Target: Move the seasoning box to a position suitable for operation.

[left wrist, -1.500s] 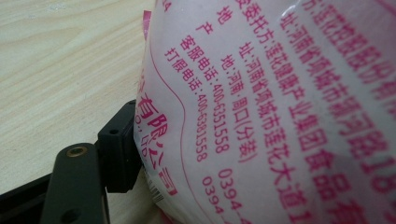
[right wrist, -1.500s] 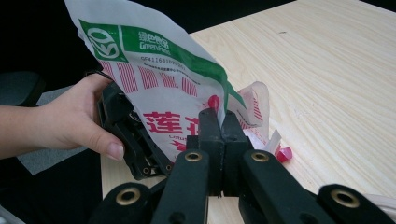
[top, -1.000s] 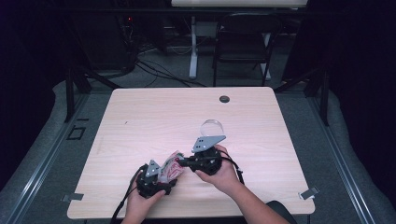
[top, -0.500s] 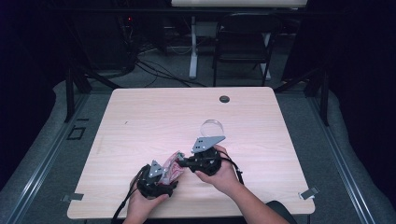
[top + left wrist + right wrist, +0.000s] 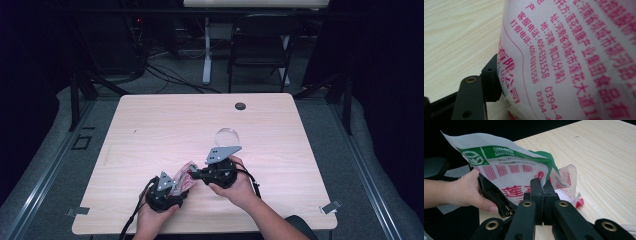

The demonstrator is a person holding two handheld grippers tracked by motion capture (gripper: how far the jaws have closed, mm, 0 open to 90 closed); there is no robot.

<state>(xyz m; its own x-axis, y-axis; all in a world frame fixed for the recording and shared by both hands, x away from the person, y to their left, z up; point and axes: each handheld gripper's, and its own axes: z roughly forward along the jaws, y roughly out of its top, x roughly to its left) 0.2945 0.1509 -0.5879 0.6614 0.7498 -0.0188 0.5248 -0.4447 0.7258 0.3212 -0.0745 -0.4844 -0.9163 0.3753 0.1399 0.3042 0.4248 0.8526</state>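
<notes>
So both claws are on the same bag [image 5: 182,177] here, a crinkly white plastic packet with pink and green print, held just above the near edge of the worktop [image 5: 150,125], between the two hands. The right claw [image 5: 542,185] has its jaws pinched tight together on the bag's top edge, you can see them pressed flat with the plastic caught between. The left claw [image 5: 172,187] is holding the other side of the bag: in the left gripper view one black jaw sits flush against the plastic, the other jaw is hidden behind the packet, which bulges right up to the lens with its pink lettering and phone numbers. From the right gripper view the left hand [image 5: 470,192] wraps around its gripper just behind the bag, and the bag's mouth looks a bit opened up, with a pink scrap poking out low on the far side. Further back on the worktop there's a clear round thing [image 5: 227,136] just past the right gripper, and a small dark disc [image 5: 240,106] near the far edge.
</notes>
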